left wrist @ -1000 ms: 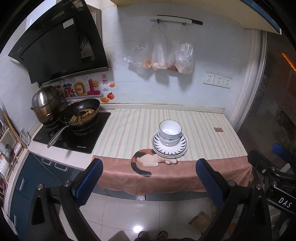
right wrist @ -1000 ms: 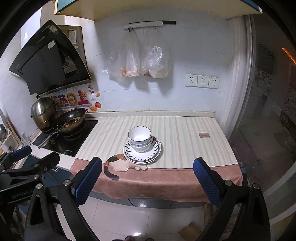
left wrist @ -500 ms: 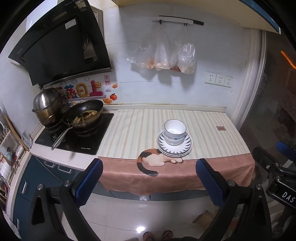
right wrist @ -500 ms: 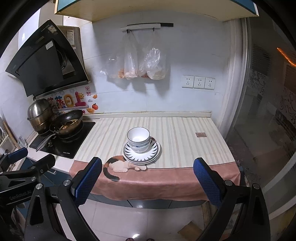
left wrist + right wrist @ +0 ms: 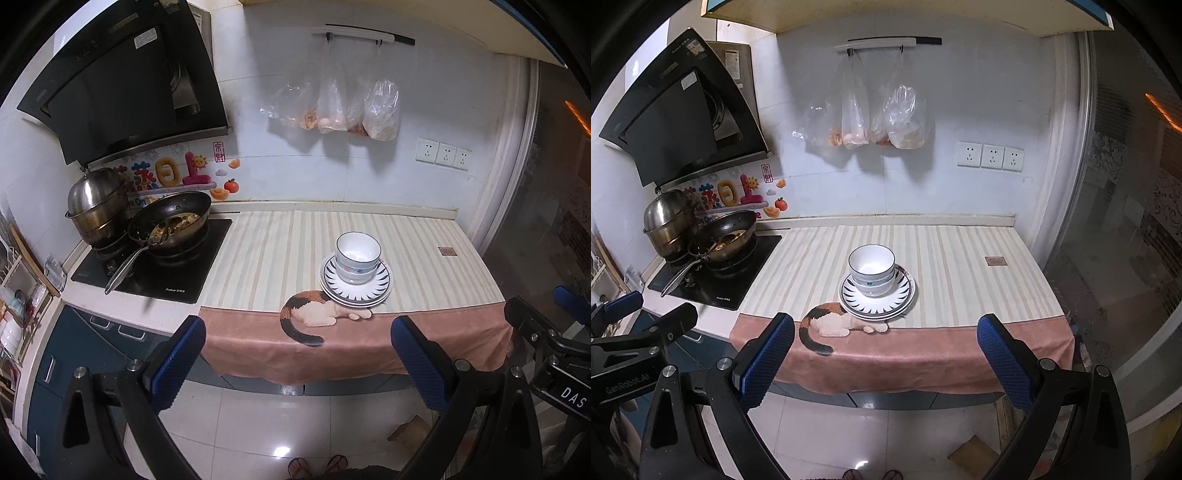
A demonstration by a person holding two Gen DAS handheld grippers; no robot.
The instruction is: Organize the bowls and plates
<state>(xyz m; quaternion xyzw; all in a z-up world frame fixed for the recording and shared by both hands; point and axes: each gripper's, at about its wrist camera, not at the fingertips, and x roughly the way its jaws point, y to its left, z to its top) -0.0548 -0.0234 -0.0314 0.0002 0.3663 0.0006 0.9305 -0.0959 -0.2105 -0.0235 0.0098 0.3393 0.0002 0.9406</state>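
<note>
counter point(image 5: 280, 240): striped cloth, cat print at front edge
plates point(image 5: 384, 282): stacked near front edge, just behind cat
bowls point(image 5: 871, 264): nested on plates
left gripper point(image 5: 295, 354): wide apart, empty, off counter
right gripper point(image 5: 884, 352): wide apart, empty

Bowls point(image 5: 357, 258) on plates point(image 5: 355, 287), on counter point(image 5: 280, 251) right of wok point(image 5: 170, 223).

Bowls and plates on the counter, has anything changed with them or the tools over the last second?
Only the viewpoint shifted: both tools drew back a little from the counter, so the dishes look smaller and farther off. Nothing was grasped or released. The left tool and right tool are open and empty. The bowls sit stacked on the plates, on the striped cloth by the cat print, as before.
</note>
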